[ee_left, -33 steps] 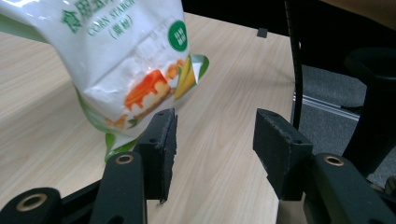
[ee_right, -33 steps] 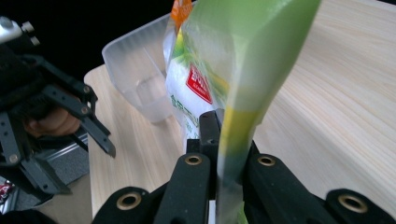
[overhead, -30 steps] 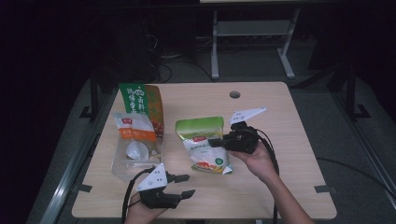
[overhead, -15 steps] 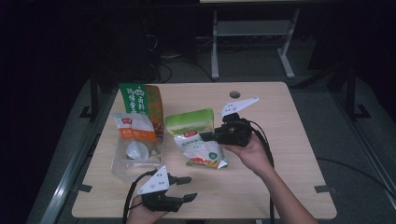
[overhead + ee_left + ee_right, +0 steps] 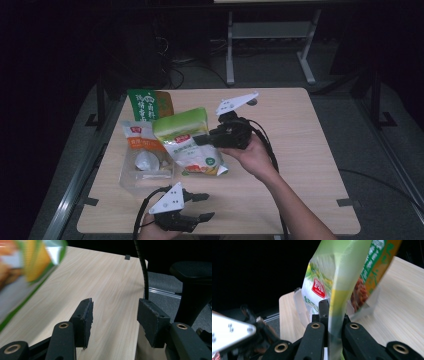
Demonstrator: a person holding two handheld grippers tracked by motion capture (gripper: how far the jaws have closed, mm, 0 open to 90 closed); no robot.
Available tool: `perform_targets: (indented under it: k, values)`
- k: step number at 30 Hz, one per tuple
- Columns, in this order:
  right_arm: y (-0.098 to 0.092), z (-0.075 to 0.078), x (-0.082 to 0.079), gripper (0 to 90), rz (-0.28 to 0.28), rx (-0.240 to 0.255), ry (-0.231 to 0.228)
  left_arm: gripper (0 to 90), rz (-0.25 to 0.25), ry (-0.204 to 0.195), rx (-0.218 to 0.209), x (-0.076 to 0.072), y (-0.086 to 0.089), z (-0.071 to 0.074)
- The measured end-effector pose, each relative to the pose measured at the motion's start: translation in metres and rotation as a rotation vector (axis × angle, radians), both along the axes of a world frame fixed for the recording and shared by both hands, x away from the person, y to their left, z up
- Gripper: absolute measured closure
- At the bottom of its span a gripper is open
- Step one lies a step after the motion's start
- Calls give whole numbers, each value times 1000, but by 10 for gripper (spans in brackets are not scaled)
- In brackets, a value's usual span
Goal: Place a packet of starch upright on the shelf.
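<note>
Lifted since the earlier frame, the green snack bag (image 5: 187, 142) hangs off the desk (image 5: 300, 150), clenched at its edge by the right gripper (image 5: 200, 139). Its long axis runs toward the clear tray (image 5: 145, 172) left of it. Left gripper (image 5: 200, 207) waits released, nearer the person.

Both grippers are black. The right gripper (image 5: 200, 139) and left gripper (image 5: 204, 206) each carry a grey three-cornered plate — brass-ringed screws, black cable trailing toward six o'clock.
</note>
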State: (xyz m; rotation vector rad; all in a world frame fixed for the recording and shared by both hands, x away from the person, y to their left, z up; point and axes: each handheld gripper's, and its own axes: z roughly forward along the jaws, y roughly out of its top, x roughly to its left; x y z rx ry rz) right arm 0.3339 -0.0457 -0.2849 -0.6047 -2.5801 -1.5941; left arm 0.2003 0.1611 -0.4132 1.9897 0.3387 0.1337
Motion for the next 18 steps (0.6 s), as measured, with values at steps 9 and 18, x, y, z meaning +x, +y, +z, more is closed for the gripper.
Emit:
perform_targets:
  k: [9, 18]
  values:
    - [44, 9, 6, 890, 65, 17, 8, 454, -23, -16, 12, -4, -2, -1]
    - [76, 6, 12, 890, 95, 32, 14, 452, -23, -21, 17, -6, 0, 0]
